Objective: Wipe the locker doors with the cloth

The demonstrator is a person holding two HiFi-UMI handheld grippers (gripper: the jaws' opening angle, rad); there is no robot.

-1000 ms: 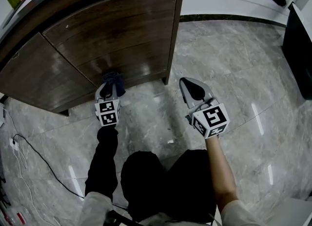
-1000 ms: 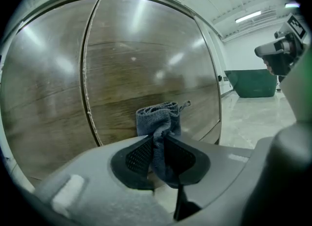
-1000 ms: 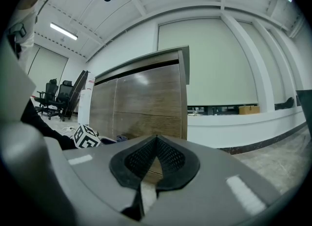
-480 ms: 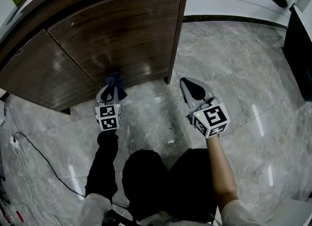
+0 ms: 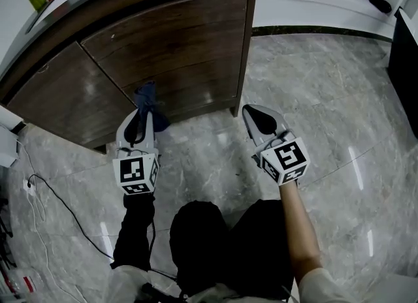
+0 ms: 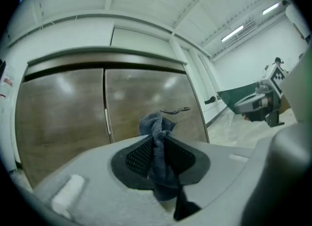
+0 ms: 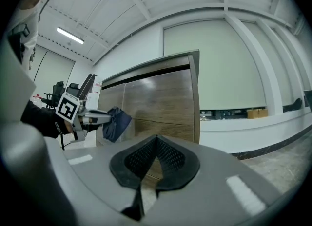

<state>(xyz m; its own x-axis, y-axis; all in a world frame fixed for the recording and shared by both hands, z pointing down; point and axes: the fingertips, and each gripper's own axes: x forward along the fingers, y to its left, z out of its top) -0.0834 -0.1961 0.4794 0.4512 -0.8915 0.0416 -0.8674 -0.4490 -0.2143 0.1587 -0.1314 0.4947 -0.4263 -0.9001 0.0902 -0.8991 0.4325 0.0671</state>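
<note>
One cloth [image 6: 157, 142] was seen, small and dark blue. It was pinched between the jaws of the left gripper [image 5: 145, 115], which were closed on it partway, with the fabric bunched between the pads. A crumpled tuft stood out past the tips and a tail hung behind them.

The cloth was judged to be light, soft and limp. Little force would be needed to hold it, but it would fold and slip if taken only by an edge. A grip across the gathered middle, as seen here, was judged best, leaving the loose tuft free to be pressed flat on the wood.

The tuft was held low in front of the right-hand door [image 5: 176, 47], just beside the seam with the left-hand door [image 5: 59, 96]. Whether it touched the wood could not be told.

Two locker doors were counted, both of dark brown wood with a sheen.

Two grippers were counted. The right gripper [image 5: 251, 110] was held well apart over the floor [image 5: 326, 99], its jaws brought together on nothing.
</note>
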